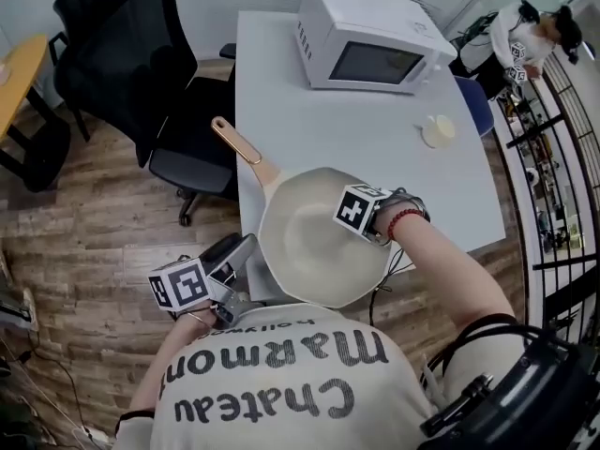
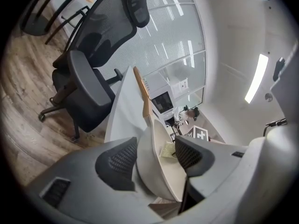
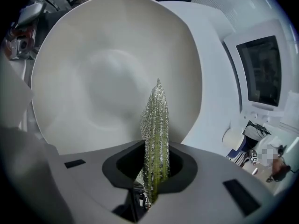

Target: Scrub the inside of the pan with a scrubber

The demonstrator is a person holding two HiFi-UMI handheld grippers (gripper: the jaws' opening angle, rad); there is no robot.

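Scrubber (image 3: 156, 129) pinched in right gripper (image 3: 155, 169), steeply down into pan (image 1: 300, 247); left gripper (image 2: 155, 158) near-level, seemingly clamped on pan rim

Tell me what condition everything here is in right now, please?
pan: at the table's near edge, rim held by the left tool.
scrubber: pinched in the right tool, pointed into the pan.
microwave: door shut.
left tool: shut on the pan's rim.
right tool: shut on the scrubber.
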